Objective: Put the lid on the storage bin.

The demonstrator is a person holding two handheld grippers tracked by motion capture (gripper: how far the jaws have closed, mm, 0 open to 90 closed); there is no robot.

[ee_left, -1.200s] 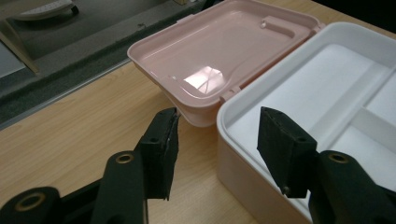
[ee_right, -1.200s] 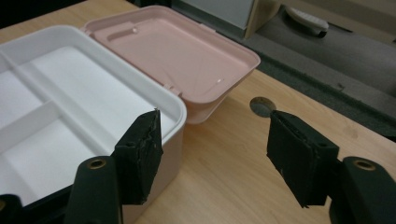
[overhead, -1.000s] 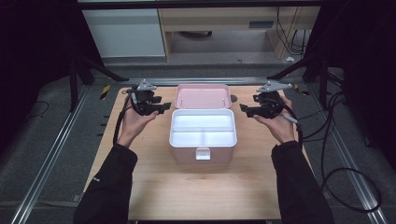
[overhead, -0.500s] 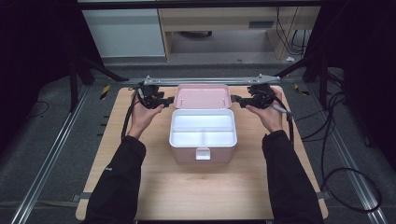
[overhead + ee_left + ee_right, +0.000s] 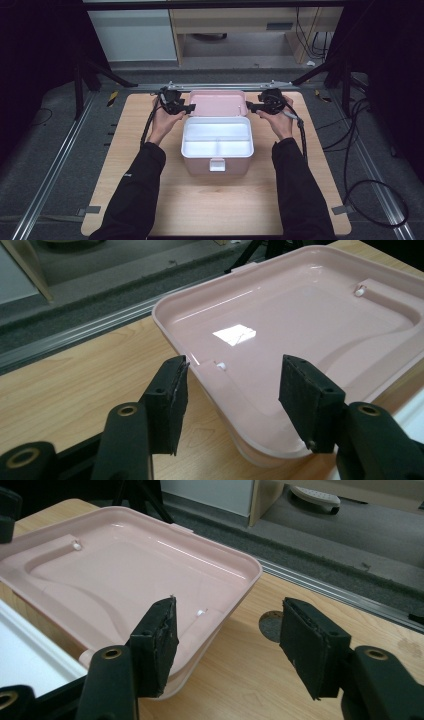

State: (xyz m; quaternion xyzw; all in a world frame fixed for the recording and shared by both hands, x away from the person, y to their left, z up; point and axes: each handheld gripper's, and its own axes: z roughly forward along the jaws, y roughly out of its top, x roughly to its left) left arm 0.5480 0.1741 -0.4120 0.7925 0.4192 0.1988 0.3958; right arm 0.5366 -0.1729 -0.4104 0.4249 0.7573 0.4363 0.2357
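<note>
A pink plastic box (image 5: 217, 152) with rounded corners sits open near the middle of the light wood-grain worktop (image 5: 125, 150), its white inner tray (image 5: 217, 137) split into smooth, shallow compartments and a small white latch tab on the near wall. Its lid (image 5: 218, 103) lies flung back flat behind it, a glossy pink shell with a raised rim and a stepped recess, catching a bright window-shaped reflection. The left gripper (image 5: 232, 395) hovers at the lid's left edge with its jaws spread wide, the rim's corner lying between the matte black, rough-faced pads (image 5: 175, 400) without touching them. The right gripper (image 5: 227, 640) is likewise spread open at the lid's right edge, one pad over the pink rim, the other over bare wood beside a round grey mark (image 5: 272, 625).
</note>
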